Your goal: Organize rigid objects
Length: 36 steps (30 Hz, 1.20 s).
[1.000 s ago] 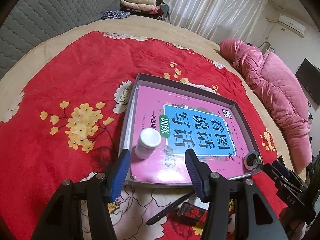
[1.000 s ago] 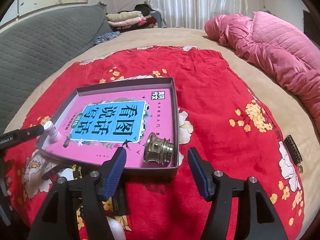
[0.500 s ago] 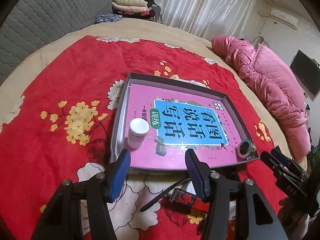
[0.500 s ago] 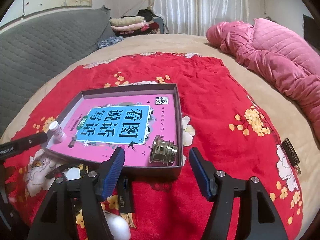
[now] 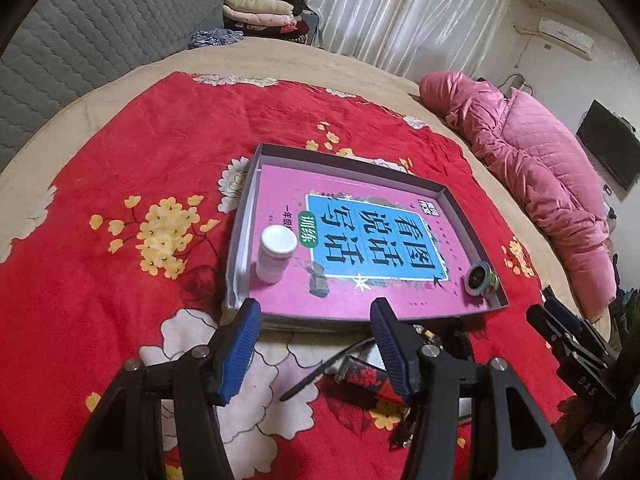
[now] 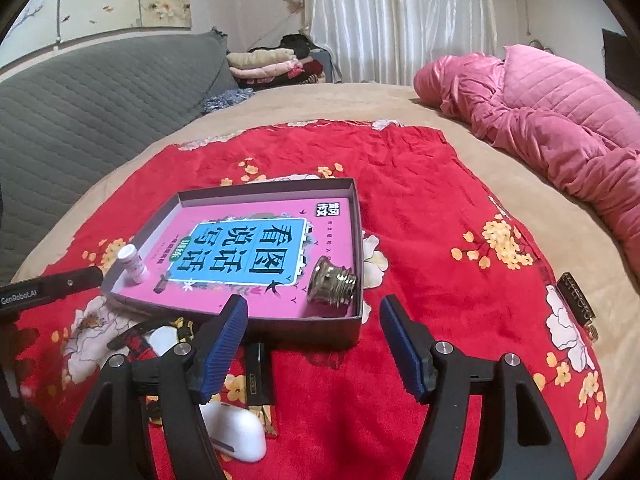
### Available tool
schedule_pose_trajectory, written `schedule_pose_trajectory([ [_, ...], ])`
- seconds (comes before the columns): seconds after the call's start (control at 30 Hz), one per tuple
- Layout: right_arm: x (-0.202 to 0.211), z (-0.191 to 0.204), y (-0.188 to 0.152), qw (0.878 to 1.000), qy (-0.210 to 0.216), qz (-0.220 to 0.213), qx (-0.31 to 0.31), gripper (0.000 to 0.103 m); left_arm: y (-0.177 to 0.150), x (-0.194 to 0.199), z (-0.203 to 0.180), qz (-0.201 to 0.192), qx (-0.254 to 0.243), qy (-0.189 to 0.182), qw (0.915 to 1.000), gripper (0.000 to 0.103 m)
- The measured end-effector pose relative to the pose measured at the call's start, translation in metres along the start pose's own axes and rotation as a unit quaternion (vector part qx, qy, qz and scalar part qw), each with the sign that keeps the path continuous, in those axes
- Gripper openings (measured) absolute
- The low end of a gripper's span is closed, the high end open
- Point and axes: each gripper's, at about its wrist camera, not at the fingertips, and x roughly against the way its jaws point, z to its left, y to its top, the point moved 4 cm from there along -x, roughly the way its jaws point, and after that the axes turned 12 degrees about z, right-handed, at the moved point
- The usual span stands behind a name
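Two empty grippers, left gripper (image 5: 316,344) open, right gripper (image 6: 314,342) just widening; we see a white case (image 6: 236,434) under the right one, tray (image 6: 308,326) ahead holding bottle (image 5: 276,254) and brass fitting (image 6: 332,286).

Beige bed (image 6: 460,128), red floral cloth (image 6: 420,208), pink quilt (image 6: 560,120), folded clothes (image 6: 268,64)

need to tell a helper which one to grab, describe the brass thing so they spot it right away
Find the shallow grey tray on the red flowered blanket, lined with a pink book. The brass fitting lies on its side in one corner, the only shiny metal piece, opposite the white bottle.
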Motion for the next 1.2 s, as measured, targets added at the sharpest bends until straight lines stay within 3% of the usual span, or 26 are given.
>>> schedule_pose_trajectory([
  [1.2,0.021,0.037,-0.048,0.998,0.019,0.044,0.050,0.073,-0.046,0.010,-0.023,0.046,-0.015,0.006,0.9988,0.057],
])
